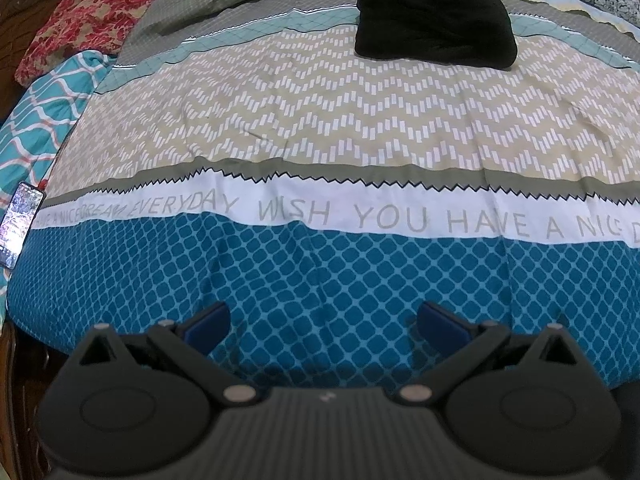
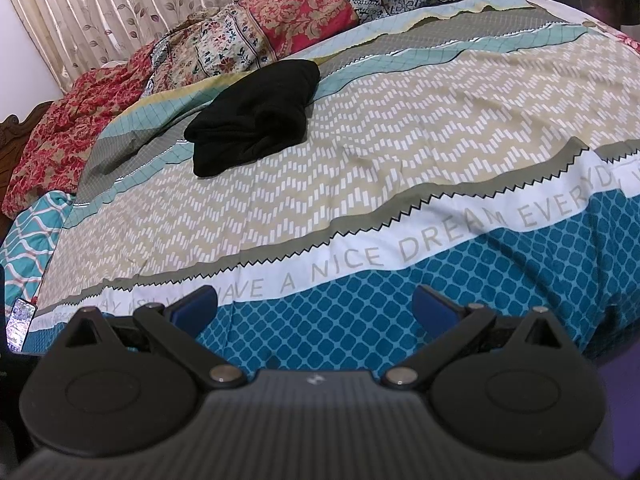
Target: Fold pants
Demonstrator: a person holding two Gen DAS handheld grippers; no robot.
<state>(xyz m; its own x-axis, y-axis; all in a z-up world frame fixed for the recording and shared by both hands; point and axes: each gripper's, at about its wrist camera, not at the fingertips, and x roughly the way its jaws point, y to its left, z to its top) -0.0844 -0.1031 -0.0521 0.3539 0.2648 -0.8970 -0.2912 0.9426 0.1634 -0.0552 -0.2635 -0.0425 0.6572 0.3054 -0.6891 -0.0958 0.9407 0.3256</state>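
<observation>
While black folded fabric pants (image 1: 434,24) (image 2: 256,116) are lying far across patterned bedsheet (image 1: 320,120) (image 2: 400,152), on beige zigzag band, we are holding both tools near edge, over blue lattice strip. Left gripper (image 1: 323,322) is gaping wide, gripping nothing. Right gripper (image 2: 316,306) is gaping wide too, gripping nothing. Phone (image 1: 20,224) (image 2: 21,322) is lying at far-left edge. Red floral pillows (image 1: 80,20) (image 2: 296,20) are sitting beyond pants.

Open patterned bedspread (image 1: 320,120) lies between my jaws and the folded black pants (image 1: 434,20); piled cushions (image 2: 280,20) crowd the far edge, a phone (image 1: 18,224) the left edge.
</observation>
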